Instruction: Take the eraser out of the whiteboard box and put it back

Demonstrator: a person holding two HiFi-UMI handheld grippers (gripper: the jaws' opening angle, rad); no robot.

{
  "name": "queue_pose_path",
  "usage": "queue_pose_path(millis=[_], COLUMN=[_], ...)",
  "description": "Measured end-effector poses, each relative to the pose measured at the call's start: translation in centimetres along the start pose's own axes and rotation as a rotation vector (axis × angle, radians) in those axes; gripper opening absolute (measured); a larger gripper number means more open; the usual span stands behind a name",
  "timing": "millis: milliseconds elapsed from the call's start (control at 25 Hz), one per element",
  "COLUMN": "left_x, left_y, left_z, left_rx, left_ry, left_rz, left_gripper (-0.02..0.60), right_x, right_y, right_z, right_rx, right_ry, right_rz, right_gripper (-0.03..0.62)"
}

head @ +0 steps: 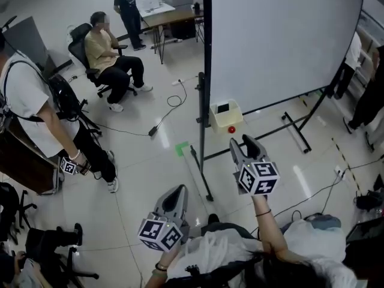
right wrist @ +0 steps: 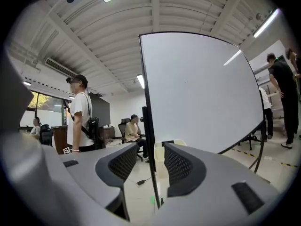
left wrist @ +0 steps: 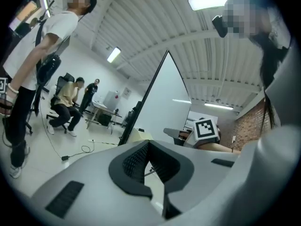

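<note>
Down low and closest in, the left gripper [head: 177, 191] is held near the person's body, and its jaws are pressed together with nothing caught in them. Up and to the right, the right gripper [head: 241, 141] is out in front on an outstretched arm. Its jaws are parted, with a clear gap between the pads and nothing in that gap.

It's lined up on the whiteboard box [head: 221, 122], the cream box hung at the lower left corner of the whiteboard [head: 282, 35], right beside the board's dark upright post [head: 206, 53]. The gripper is near the box but not touching it.

In the open top sits a dark block — the eraser [head: 222, 108], in the box and untouched. A small red round thing [head: 231, 129] shows at the box's lower front edge.

Off to the left, a standing person in a white shirt [head: 30, 101] carries a black bag [head: 65, 98], a seated person in yellow [head: 105, 50] is in an office chair [head: 78, 47], and a cable [head: 171, 104] trails across the pale floor [head: 150, 161].
</note>
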State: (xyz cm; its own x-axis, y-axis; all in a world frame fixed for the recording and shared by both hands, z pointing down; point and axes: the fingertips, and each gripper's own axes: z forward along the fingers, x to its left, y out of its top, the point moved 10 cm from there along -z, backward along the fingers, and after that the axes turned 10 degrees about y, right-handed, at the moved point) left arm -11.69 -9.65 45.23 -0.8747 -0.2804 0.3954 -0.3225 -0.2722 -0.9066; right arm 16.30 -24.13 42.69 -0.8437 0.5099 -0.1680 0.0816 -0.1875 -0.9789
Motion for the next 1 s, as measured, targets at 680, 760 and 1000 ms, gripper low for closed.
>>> queue_pose_path(millis=[680,760,1000], left_x=[2.9,3.2,3.2], left_y=[1.3,1.3,1.1], left_z=[1.3,1.2,2.1], left_rx=[-0.109,-0.115,-0.106], left_ry=[0.298,0.312,0.281], left_rz=[-0.044,-0.049,-0.063], left_gripper=[-0.012,-0.012,-0.012], right_x=[-10.8,-10.8,-10.6], right_y=[-0.4,-0.3,-0.1], right_z=[20.1,20.5,20.1], right_rx=[0.467,0.48,0.425], right_ry=[-0.034,-0.014,-0.021], right_rz=[-0.098,-0.088,-0.109], right_gripper=[0.312,0.31,0.264])
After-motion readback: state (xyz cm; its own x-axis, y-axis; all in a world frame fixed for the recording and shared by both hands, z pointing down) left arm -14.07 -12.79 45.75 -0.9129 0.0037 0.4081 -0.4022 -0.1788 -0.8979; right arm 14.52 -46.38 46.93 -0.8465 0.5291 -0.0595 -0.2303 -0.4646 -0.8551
